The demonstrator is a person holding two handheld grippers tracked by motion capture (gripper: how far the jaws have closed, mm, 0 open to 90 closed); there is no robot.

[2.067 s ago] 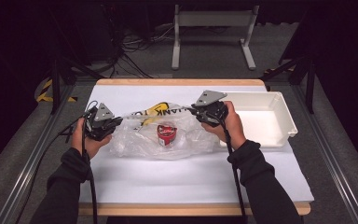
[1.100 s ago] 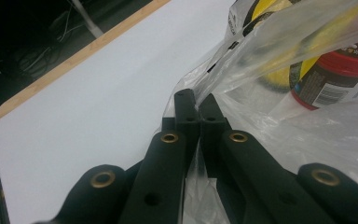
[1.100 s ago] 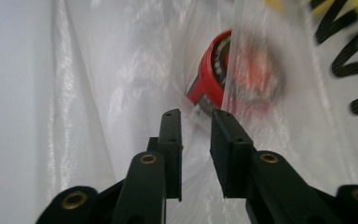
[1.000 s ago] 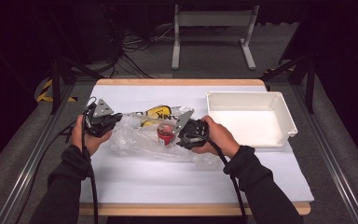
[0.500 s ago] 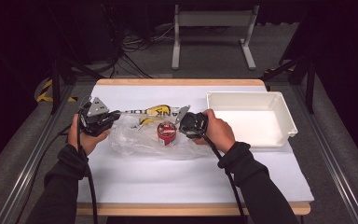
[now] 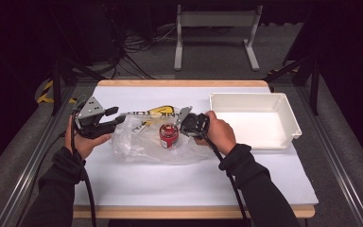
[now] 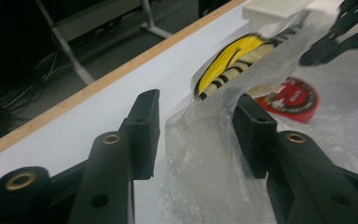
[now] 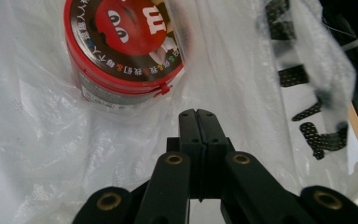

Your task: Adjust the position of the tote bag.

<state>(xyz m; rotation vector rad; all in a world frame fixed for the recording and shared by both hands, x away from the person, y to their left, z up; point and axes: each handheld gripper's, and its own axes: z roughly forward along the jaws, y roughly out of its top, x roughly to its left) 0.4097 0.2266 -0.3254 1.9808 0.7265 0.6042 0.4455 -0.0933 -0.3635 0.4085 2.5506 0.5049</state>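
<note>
A clear plastic bag [image 6: 142,144] with yellow and black print lies on the white table, and a red sweets tin [image 6: 168,136] sits inside it. My left gripper [image 6: 116,116] is at the bag's left end. Its jaws have just been opening and now stand open, with the bag's edge [image 7: 214,168] loose between them. My right gripper [image 6: 178,126] is at the bag's upper right, right beside the tin [image 8: 126,46]. Its jaws have just closed; the gripper [image 8: 198,114] is shut, pinching the thin film [image 8: 37,140].
A white tray [image 6: 283,106] stands at the right of the table. The white sheet [image 6: 170,184] runs to the wooden front edge. Dark floor, cables and a metal frame lie beyond the table's far edge.
My right gripper has moved left from the bag's right end to the tin and shut. The left gripper's jaws have opened off the bag's edge, and it has lifted slightly.
</note>
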